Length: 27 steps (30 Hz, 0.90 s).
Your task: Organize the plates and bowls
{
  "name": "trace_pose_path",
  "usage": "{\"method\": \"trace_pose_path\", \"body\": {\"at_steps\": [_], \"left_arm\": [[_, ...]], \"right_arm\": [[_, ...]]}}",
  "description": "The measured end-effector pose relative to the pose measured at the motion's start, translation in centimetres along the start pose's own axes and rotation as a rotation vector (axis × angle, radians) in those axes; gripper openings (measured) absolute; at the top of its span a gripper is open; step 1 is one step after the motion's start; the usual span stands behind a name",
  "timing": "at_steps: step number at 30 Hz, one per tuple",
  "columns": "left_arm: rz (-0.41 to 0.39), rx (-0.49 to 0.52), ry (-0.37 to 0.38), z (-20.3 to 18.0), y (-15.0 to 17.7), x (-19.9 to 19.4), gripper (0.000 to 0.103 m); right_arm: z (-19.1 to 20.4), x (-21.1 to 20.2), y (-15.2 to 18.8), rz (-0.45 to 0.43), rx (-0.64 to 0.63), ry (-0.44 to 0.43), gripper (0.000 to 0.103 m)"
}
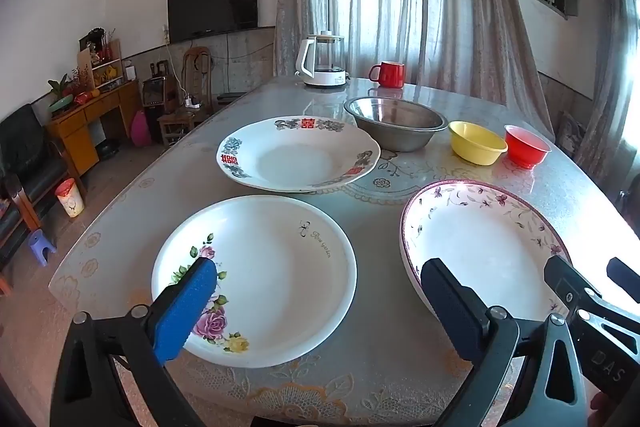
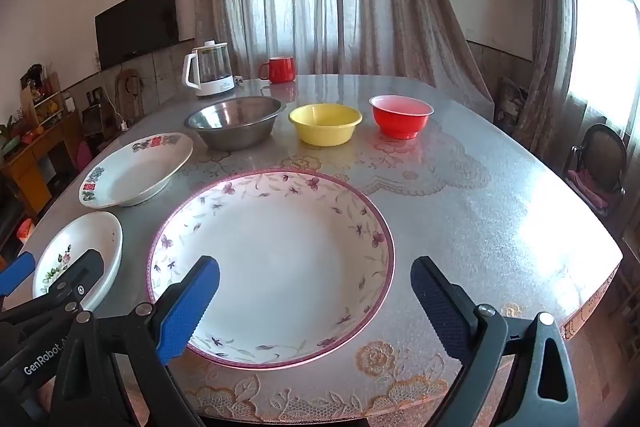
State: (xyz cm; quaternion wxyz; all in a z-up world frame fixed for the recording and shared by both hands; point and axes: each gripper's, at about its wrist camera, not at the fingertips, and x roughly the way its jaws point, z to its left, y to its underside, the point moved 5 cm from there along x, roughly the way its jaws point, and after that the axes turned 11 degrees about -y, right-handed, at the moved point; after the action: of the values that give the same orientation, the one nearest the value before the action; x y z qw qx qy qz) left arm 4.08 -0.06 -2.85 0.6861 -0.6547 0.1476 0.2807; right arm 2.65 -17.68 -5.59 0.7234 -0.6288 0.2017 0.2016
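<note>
Three plates lie on the table: a rose plate [image 1: 272,279] nearest, a plate with red characters [image 1: 298,153] behind it, and a purple-flowered plate [image 2: 276,263] at the right. Behind them stand a steel bowl [image 2: 236,123], a yellow bowl [image 2: 325,123] and a red bowl [image 2: 401,115] in a row. My left gripper [image 1: 320,291] is open and empty over the near edge of the rose plate. My right gripper [image 2: 314,291] is open and empty over the near edge of the purple-flowered plate.
A white kettle [image 2: 210,73] and a red mug [image 2: 280,69] stand at the table's far edge. The table [image 2: 480,207] has bare surface at the right. A chair [image 2: 600,163] stands at the right, with cabinets and a small stool [image 1: 40,247] at the left.
</note>
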Motion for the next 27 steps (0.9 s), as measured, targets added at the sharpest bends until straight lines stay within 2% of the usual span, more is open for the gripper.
{"method": "trace_pose_path", "body": {"at_steps": [10, 27], "left_arm": [[0.006, -0.016, -0.015, 0.6, 0.0, 0.3, 0.103], [0.004, -0.02, -0.017, 0.7, -0.2, 0.3, 0.103]], "right_arm": [[-0.3, 1.2, 0.5, 0.015, 0.002, 0.003, 0.098], [0.2, 0.8, 0.3, 0.017, 0.001, -0.015, 0.098]]}}
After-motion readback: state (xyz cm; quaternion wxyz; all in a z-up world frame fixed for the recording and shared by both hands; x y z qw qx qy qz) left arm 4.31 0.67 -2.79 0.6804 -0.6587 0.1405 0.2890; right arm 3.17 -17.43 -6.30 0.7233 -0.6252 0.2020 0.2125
